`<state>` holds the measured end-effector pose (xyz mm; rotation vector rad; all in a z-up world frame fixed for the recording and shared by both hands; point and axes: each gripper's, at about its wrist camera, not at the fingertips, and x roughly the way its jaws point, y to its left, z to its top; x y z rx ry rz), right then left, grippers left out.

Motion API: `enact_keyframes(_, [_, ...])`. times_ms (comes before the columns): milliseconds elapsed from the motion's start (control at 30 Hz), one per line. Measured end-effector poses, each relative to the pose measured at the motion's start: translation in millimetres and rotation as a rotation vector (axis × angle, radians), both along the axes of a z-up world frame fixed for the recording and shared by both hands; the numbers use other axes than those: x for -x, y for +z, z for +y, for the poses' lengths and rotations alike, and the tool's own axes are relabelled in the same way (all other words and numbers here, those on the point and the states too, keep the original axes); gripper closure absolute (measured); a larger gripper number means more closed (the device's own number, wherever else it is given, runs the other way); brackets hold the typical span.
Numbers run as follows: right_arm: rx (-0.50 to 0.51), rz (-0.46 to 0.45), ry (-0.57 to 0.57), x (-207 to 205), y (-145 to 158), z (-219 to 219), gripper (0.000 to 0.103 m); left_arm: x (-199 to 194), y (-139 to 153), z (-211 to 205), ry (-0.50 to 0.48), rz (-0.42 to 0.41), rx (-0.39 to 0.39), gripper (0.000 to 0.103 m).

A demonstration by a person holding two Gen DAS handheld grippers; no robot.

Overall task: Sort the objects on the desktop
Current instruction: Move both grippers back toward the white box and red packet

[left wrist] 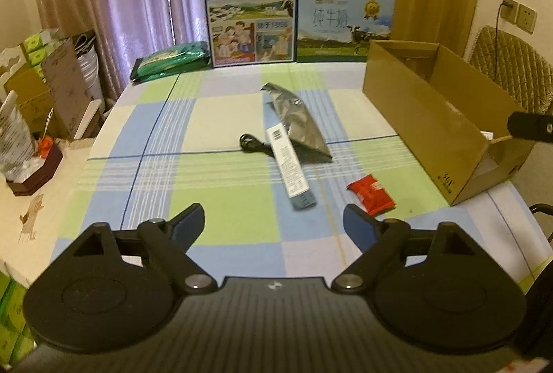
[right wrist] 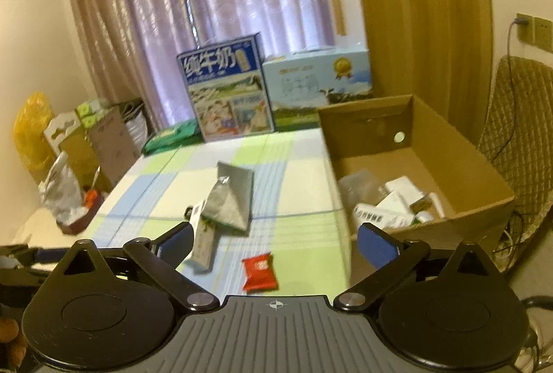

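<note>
Between picks, probably: left gripper and right gripper both wide open, holding nothing. Red packet, grey pouch and long tube on the tablecloth; cardboard box (already partly filled) alongside. Next: lower onto the packet, close.

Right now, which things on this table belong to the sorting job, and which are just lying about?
Part of the job:
- red packet
- long white box
- grey foil bag
- black cable
- open cardboard box, already holding several items
- left gripper and right gripper, both open and empty

Just lying about:
- two milk cartons
- green packet
</note>
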<state>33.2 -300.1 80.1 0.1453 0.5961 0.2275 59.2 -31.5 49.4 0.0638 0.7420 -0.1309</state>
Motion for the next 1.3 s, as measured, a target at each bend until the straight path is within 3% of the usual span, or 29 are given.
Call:
enact_keyframes(467, [0.043,0.091,0.016,2,-33,19,0.002,-2,-17,11,0.013,0.033,0.023,0.013])
enact_keyframes(1300, [0.112,0.137,0.088,-22,-78,43,0.002,-38,-39,15,-0.024,0.082,0.044,0.014])
